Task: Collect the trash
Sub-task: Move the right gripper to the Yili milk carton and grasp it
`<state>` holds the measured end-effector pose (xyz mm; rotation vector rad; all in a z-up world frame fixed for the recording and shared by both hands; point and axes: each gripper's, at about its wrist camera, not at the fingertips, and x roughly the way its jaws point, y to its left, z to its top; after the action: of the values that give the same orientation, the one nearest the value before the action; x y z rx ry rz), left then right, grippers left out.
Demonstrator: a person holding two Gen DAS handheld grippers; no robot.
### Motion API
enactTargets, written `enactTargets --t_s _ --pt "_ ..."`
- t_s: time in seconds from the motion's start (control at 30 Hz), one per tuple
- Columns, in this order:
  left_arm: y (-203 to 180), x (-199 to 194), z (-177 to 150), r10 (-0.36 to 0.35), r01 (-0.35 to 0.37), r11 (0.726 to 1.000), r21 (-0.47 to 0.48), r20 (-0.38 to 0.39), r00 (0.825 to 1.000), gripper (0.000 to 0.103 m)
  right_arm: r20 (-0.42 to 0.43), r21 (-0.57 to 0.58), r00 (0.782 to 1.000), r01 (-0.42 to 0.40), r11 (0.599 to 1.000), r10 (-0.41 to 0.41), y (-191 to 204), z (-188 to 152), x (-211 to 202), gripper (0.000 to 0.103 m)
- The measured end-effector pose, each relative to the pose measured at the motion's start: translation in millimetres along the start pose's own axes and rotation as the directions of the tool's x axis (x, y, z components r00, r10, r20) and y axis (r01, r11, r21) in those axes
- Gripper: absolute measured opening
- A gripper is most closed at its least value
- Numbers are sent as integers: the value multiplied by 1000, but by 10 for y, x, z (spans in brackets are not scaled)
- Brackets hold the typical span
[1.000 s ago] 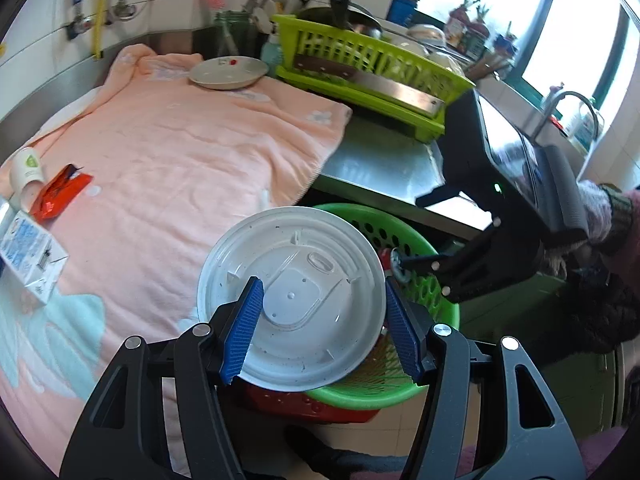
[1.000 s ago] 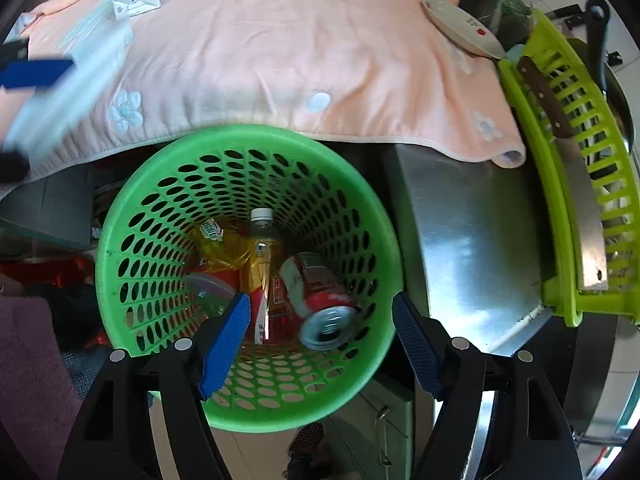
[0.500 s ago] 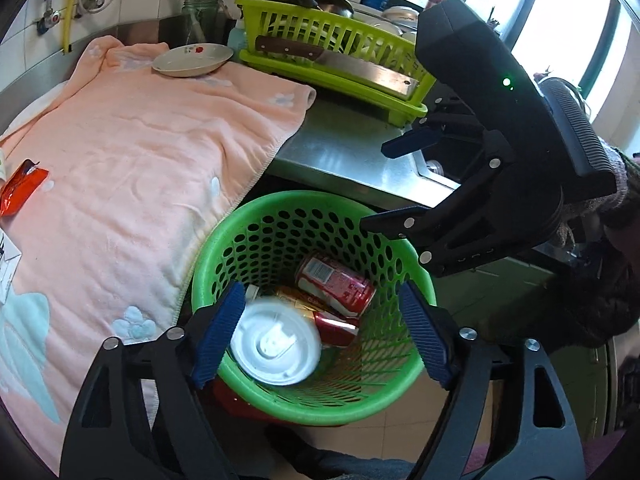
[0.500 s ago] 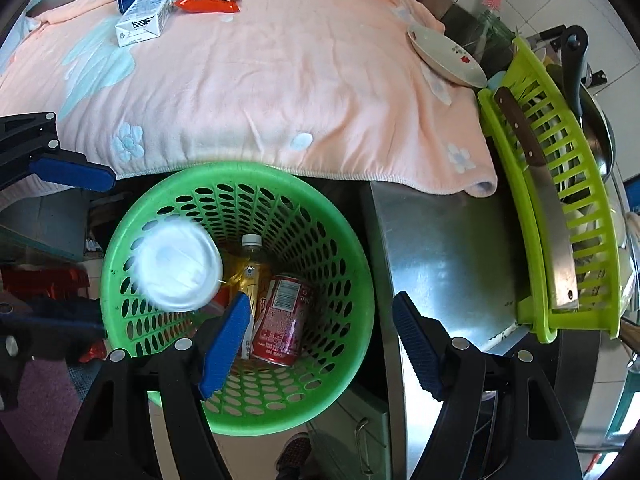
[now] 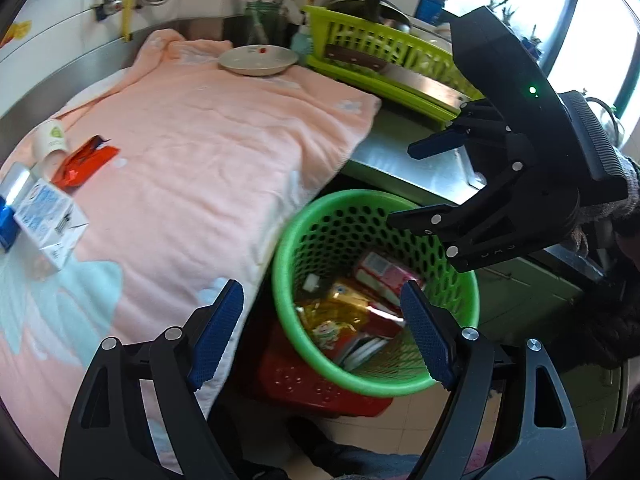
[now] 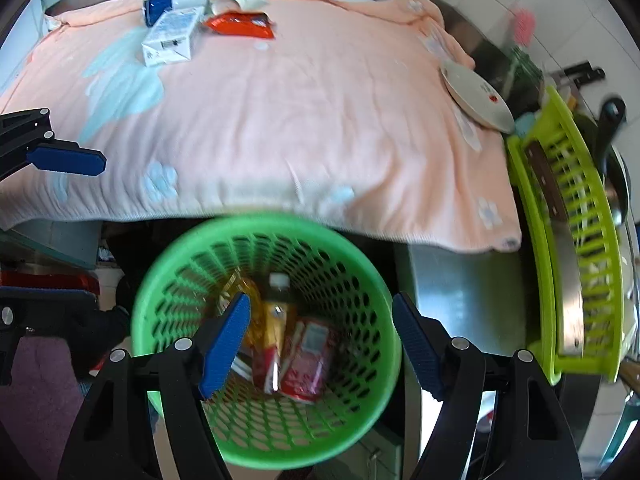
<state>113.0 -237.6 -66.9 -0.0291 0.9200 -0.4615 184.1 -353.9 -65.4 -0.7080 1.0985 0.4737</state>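
So the white lid that was clamped in the left gripper (image 5: 320,336) a second before had dropped into the green basket (image 5: 404,384) and slid down among the rest; only a pale edge of it showed low in there, I think. The left fingers (image 5: 218,330) had spread wide and were holding nothing, parked right over the basket's near rim.

Basket contents: a red can (image 6: 306,354), a bottle (image 6: 276,320) standing roughly upright with its white cap pointing up, and some yellow wrappers (image 5: 340,308). The basket sat below the tabletop edge, just beside where the pink towel (image 5: 208,168) hangs over.

What was still left to collect was all bunched at the far corner of the towel: a white carton (image 5: 50,222), a red wrapper (image 5: 86,162), a tipped paper cup (image 5: 50,142), and a blue-and-white pack (image 6: 176,0) behind the carton. From the left wrist view they lay up and to the left of the fingers, well apart from the basket. The carton's long side ran roughly away from the camera, and the wrapper lay diagonal.

The right gripper (image 6: 320,338) was also part open and empty, hanging above the basket on the side away from the trash pile. So my read was that the left hand was the nearer one for the next grab, and it'd need to swing across the towel to reach that corner.
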Motion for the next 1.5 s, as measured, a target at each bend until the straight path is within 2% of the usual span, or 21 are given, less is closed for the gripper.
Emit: enactTargets --t_s 0.3,0.57,0.77,0.87,1.17,1.5 --pt "543 -339 -128 123 -122 988 -95 7 992 80 90 -54 993 -73 996 77 350 629 -42 71" --pt "1073 -602 -290 221 -216 955 -203 2 975 80 146 -129 978 -133 983 151 765 1251 -23 71" --pt "1370 -763 -432 265 -258 930 -261 -8 964 80 176 -176 961 -182 967 213 1111 1799 25 71" --pt "1513 -847 -508 281 -271 918 -290 -8 960 80 180 -179 954 -207 962 239 1235 2055 89 74" --pt "1906 -1070 -690 325 -308 881 -360 -13 946 80 137 -144 960 -226 963 246 1524 2659 474 75" --pt "2241 -1163 -753 352 -335 859 -387 -28 936 80 60 -65 965 -250 966 253 1547 2983 938 77"
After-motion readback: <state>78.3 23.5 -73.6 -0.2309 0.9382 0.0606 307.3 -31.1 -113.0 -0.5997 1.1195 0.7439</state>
